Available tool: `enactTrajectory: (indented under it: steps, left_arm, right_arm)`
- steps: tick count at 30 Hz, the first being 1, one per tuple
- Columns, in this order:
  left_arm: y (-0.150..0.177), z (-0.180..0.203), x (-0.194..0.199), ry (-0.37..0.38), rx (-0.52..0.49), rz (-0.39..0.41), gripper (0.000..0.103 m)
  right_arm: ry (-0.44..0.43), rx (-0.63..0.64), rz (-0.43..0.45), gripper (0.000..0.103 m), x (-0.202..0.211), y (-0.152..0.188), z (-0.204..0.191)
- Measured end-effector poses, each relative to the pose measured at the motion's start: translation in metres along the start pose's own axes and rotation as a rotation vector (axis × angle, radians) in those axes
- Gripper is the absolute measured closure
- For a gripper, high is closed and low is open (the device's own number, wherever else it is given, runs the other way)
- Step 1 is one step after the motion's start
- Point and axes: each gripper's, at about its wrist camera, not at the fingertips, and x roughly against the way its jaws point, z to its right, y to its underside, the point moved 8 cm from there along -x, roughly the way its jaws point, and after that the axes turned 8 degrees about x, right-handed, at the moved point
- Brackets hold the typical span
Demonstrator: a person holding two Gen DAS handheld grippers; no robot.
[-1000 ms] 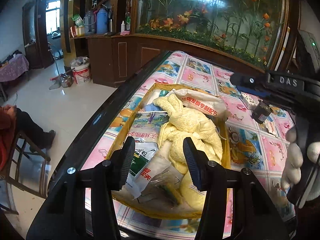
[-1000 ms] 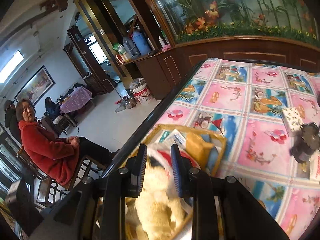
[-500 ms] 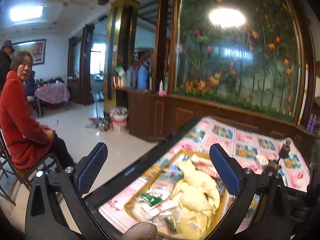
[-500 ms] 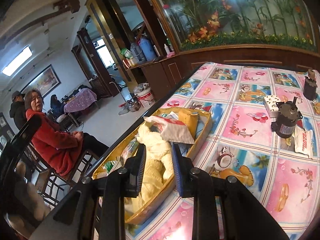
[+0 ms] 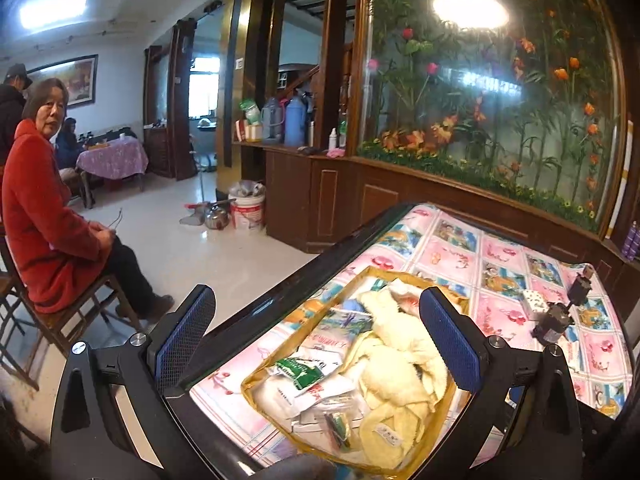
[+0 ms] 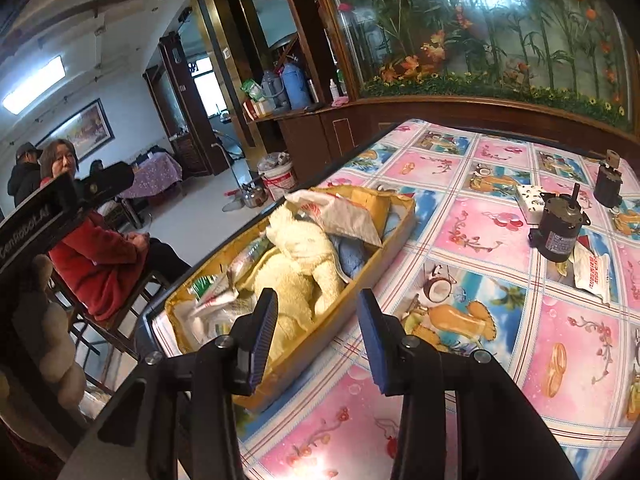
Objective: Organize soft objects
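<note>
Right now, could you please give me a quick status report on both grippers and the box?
Left gripper open, empty. Right gripper open, empty. Yellow towel and packets in the cardboard box. Nothing blocking.

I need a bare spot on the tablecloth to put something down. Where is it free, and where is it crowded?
Free: the cloth between the box and the nearer motor, and the near patch in front of the right gripper. Crowded: the box, heaped with the yellow towel and packets, and the far right by the motors and white packet.
</note>
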Motion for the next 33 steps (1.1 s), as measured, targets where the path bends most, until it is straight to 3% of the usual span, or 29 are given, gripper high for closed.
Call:
enactTrajectory:
  steps: [7,14,33]
  left_arm:
    - [0.015,-0.013,-0.019,-0.084,-0.013,-0.078,0.0]
    - [0.024,-0.026,-0.028,-0.135,-0.021,-0.084,0.0]
    - [0.04,-0.049,-0.05,-0.126,0.019,-0.178,0.0]
  right_arm:
    - [0.054,0.1,-0.049,0.062,-0.005,0.014,-0.023]
    - [0.07,0.127,-0.083,0.056,-0.012,0.016,-0.037]
    - [0.072,0.162,-0.177,0.056,-0.034,0.027,-0.06]
